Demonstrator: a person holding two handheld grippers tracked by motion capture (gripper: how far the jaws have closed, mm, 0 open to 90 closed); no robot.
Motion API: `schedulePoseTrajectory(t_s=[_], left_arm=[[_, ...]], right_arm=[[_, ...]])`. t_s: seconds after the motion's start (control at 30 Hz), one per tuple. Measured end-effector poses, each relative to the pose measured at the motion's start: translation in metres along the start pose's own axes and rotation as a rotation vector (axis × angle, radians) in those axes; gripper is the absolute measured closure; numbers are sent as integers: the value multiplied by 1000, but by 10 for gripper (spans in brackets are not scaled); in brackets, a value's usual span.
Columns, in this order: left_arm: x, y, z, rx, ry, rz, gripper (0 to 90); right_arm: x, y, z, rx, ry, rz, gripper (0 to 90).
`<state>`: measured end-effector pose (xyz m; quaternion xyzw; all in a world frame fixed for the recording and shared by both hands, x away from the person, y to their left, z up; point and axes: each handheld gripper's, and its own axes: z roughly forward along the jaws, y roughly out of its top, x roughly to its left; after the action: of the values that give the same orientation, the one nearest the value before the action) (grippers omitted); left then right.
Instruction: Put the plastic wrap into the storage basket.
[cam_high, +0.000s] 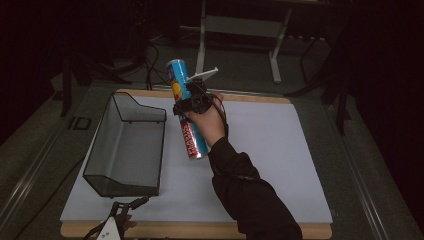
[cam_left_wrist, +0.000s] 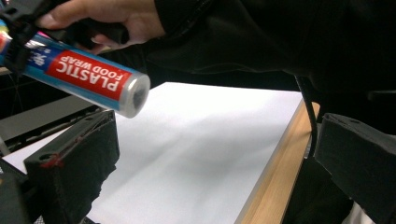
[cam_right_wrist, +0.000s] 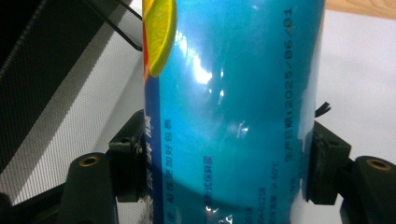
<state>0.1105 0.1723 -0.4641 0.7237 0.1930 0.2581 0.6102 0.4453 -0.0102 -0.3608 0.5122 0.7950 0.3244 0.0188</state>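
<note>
The roll of plastic food wrap is a long, slim tube with a glossy blue skin. A red panel near one end carries white capitals reading "PLASTIC FOOD WRAP", and that end is capped by a dull silver rim around a dark core. Toward the other end there is a yellow and green citrus slice printed on the blue, with small lines of print and a date running along the tube's length.

The roll is in the air above the white table, tilted, its red-labelled end lower and nearer the person, its other end pointing up and away. The right tool pinches it across the middle: in the right gripper view a black pad presses on each side of the blue tube.

Just left of the roll stands a black wire-mesh basket, long and open-topped, resting on the table with its lower front lip toward the person. Nothing lies inside it.

The left tool sits low at the table's near edge, its jaws spread apart with nothing between them.
</note>
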Motion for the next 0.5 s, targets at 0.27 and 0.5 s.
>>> schedulePoseTrajectory(t_s=[0.27, 0.5], left_arm=[[0, 0, -2, -9, -15, -18, 6], [1, 0, -3, -18, -19, -24, 6]], right_arm=[[26, 4, 11, -27, 4, -25, 315], [43, 7, 22, -63, 14, -18, 315]])
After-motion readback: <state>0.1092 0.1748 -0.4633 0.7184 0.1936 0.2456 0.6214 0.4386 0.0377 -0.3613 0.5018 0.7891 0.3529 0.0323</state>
